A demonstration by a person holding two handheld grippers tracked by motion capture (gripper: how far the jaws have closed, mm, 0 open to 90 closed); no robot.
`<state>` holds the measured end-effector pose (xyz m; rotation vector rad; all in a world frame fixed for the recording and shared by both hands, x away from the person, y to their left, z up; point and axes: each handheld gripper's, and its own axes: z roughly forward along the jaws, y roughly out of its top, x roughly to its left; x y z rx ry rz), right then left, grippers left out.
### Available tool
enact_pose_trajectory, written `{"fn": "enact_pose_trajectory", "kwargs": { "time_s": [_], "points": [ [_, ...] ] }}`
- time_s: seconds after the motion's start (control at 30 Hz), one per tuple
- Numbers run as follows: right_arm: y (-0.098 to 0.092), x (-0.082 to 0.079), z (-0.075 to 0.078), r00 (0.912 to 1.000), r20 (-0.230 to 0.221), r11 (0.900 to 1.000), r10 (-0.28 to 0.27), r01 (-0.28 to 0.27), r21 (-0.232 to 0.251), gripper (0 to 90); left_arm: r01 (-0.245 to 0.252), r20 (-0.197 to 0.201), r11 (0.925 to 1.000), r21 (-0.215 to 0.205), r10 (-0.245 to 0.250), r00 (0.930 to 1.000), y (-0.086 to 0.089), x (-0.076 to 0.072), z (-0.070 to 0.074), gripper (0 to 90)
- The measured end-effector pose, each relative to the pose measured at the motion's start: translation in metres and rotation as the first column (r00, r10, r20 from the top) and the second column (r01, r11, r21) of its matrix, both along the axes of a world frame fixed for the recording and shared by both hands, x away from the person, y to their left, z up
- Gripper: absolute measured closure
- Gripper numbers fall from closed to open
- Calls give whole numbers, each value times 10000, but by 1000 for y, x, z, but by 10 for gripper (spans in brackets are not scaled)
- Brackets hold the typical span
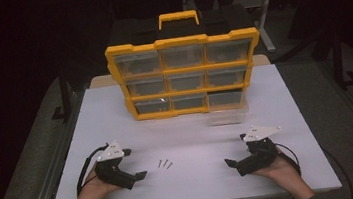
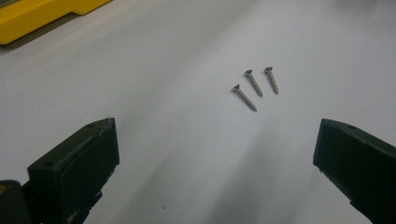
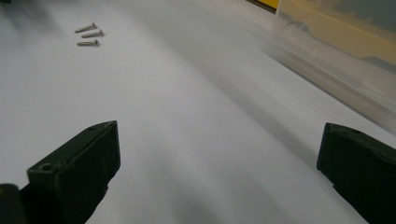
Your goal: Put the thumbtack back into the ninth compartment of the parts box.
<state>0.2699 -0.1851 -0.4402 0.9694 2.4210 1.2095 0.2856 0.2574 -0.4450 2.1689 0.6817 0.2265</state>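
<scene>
**Operator:** High view. Where do the screws lie relative to each hand-held gripper?

**Technician:** The three screws [image 1: 164,163] lie loose on the white worktop [image 1: 193,128], between the two units and clear of both. The left hand-held gripper [image 1: 136,163] is just beside them; the right hand-held gripper [image 1: 234,150] is well apart. The left is the nearer. Behind them stands the yellow organiser [image 1: 184,73], with a clear drawer [image 1: 227,108] pulled out at its lower right corner.

**Operator:** Left gripper view. Jaw state and screw axis?

**Technician:** Jaws stand wide apart with nothing between them. The screws [image 2: 254,86] lie ahead and somewhat right of the jaw centreline, near but not touching. They lie roughly parallel, side by side, heads away from the camera, long axes slanting up and left across the frame.

**Operator:** Right gripper view?

**Technician:** Jaws again wide apart, holding nothing. The screws [image 3: 88,35] sit far off at upper left; the clear drawer [image 3: 336,70] lies to the upper right, nearer this unit.

**Operator:** Assessment?

**Technician:** The pick-up probably falls to the left unit: advance forward and slightly right, and turn the jaws to close across a shank.
</scene>
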Motion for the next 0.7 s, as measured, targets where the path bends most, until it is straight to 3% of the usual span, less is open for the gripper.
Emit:
{"fn": "enact_pose_trajectory", "kwargs": {
  "time_s": [0.7],
  "points": [
    [-1,1,3,10000,87,9994,20,-23,343,0,-90,-261,9999,-61,88,9996,-6,2,-1,0]
  ]
}}
